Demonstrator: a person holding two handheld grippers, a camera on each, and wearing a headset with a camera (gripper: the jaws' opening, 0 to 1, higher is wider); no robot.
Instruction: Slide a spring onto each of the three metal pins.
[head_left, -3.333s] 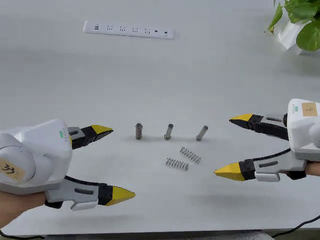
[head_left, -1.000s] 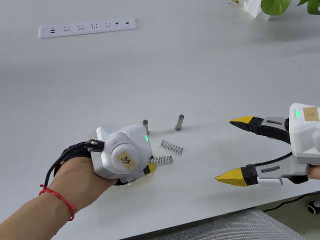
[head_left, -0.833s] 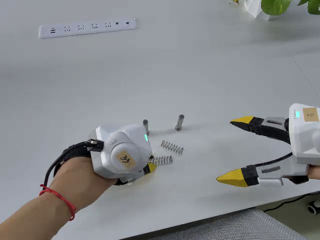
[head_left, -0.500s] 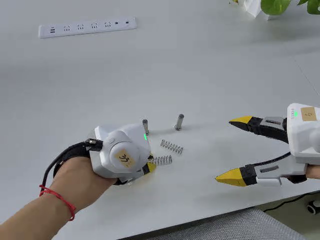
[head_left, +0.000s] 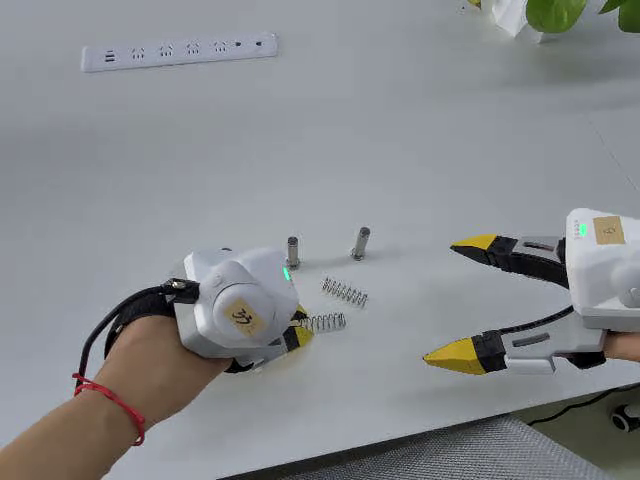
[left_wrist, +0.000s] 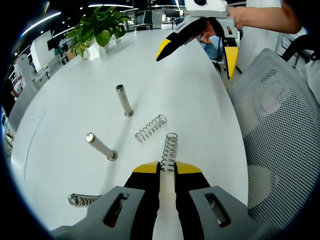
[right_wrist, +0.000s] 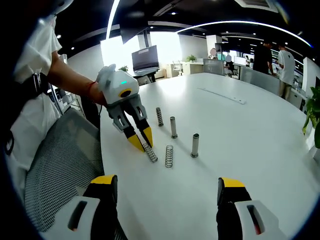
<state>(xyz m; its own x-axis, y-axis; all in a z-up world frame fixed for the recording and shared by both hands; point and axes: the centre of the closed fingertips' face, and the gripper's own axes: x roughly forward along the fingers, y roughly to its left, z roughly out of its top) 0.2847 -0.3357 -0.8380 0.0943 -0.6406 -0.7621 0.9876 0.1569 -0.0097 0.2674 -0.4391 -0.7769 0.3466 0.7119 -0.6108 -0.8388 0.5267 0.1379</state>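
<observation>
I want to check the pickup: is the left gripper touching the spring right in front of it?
Touching. In the left gripper view, the left gripper has its jaws pinched on the near end of the spring, with no gap showing.

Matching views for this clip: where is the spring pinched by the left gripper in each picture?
Head view: held spring lower centre, sticking out rightward from the left gripper.
Left gripper view: held spring at centre, rising from between the yellow jaw tips.
Right gripper view: held spring left of centre, at the left gripper's tips.
Shared landmark: the loose spring lying beside it.
</observation>
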